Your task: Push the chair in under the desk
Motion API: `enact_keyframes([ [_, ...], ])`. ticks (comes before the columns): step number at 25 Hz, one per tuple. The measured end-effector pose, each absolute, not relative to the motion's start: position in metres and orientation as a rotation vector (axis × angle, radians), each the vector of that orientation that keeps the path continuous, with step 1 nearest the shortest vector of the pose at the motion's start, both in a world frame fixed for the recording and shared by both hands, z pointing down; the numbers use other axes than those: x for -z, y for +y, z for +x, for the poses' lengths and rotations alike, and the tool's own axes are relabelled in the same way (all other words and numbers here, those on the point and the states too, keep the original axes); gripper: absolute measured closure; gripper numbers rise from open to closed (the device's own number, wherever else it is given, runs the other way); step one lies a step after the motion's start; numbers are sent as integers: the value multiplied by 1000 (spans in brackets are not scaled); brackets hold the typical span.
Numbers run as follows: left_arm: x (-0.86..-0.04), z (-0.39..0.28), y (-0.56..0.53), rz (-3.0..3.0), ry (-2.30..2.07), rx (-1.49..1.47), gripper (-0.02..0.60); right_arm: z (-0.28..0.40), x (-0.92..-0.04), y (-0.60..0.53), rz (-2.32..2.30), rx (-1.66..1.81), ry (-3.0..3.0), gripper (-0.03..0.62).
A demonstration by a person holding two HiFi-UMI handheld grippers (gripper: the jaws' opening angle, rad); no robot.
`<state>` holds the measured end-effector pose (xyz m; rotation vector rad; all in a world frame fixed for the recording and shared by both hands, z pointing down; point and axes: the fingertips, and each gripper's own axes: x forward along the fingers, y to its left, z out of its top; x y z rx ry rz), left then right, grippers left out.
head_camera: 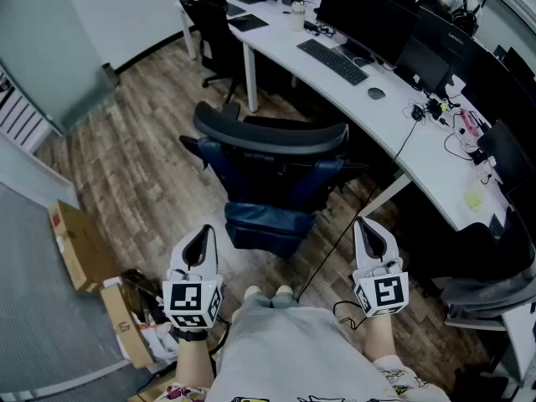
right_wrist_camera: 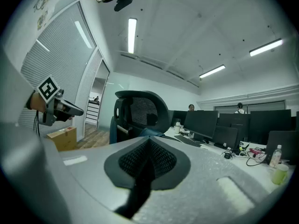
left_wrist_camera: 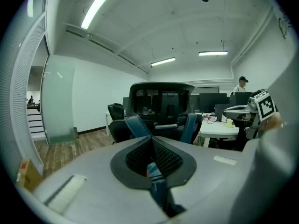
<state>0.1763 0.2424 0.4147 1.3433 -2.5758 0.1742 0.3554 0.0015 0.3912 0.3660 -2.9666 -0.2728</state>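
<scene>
Item: one office chair (head_camera: 272, 170), standing pulled out from the long white desk (head_camera: 289, 44), between it and me. There was one left gripper (head_camera: 199, 243) and one right gripper (head_camera: 368, 233), each with jaws pressed together on nothing, held low on my side and clear of the chair. Hazards I judged: one black cable (head_camera: 335, 241) hanging from the desk edge to the floor just right of the chair could snag a castor, one white desk leg (head_camera: 383, 197) could catch an armrest, and the closed tips might slide off the curved back. Also logged: one second chair (head_camera: 213, 23) at the far end, one keyboard (head_camera: 332, 61), two cardboard boxes (head_camera: 77, 245) at left.
</scene>
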Motion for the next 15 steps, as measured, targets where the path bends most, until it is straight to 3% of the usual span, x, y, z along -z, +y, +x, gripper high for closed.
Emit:
enact_keyframes([
  [6, -415, 193, 246, 1335, -2618, -192, 572, 366, -398, 8, 285, 338, -2955, 592],
  [8, -415, 196, 247, 1336, -2625, -223, 526, 368, -398, 7, 267, 356, -2953, 591],
  [10, -415, 196, 248, 1329, -2632, -266, 531, 368, -397, 5, 247, 353, -2959, 543],
  [15, -417, 188, 250, 1327, -2644, -366, 497, 365, -399, 1, 212, 371, -2951, 500],
])
